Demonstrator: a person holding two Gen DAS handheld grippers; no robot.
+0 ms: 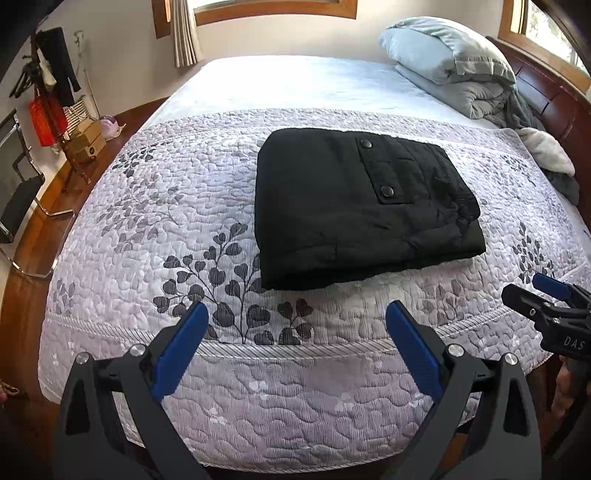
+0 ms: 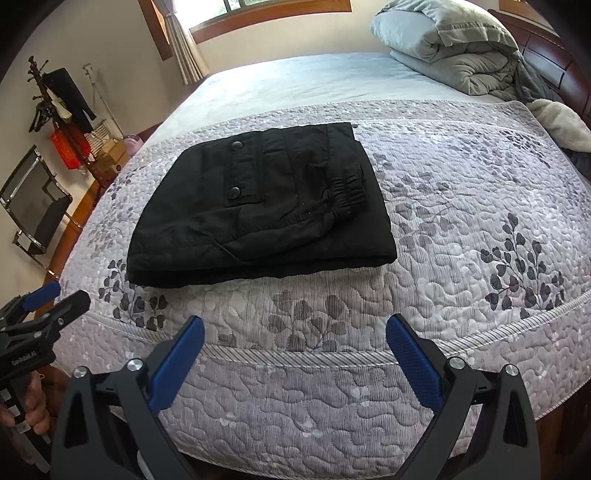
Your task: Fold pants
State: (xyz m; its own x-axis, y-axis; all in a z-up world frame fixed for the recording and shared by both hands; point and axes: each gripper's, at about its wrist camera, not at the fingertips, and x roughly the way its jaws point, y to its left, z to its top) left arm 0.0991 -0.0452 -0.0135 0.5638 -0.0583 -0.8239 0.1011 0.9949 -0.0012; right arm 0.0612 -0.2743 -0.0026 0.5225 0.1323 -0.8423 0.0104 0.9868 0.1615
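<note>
We see a bed [image 1: 110,229] covered by a pale quilt [image 1: 295,398] printed with grey leaf sprays, its far half a plain light blue sheet [image 1: 295,85]. One pair of black pants [image 1: 354,206] lies folded into a thick rectangle near the middle of the quilt, well apart from both tools. Two metal snaps [image 2: 235,169] show on its pocket flap, and a gathered elastic cuff [image 2: 347,190] sits on top toward the right.

At the far right, against a dark wooden headboard [image 1: 550,96], one grey-blue pillow [image 1: 417,48] rests on a bundled grey duvet [image 1: 480,92]. On the left stand a coat rack [image 2: 55,107] hung with dark clothes and a red bag, one black chair [image 2: 33,206] with a chrome frame, and some cardboard boxes on a wooden floor. Two windows with wooden frames show in the left wrist view, with a curtain [image 1: 184,33] beside the far one.

The left gripper [image 1: 297,317] hovers over the near edge of the bed, jaws wide apart and empty. The right gripper [image 2: 295,332] does the same, also spread and holding nothing. On the right tool's body we read "DAS" [image 1: 572,341]; on the left tool's body the small white lettering [image 2: 22,360] seems to read "Genrobot.AI", though it is blurred. A hand [image 2: 33,410] grips the left tool's handle.
</note>
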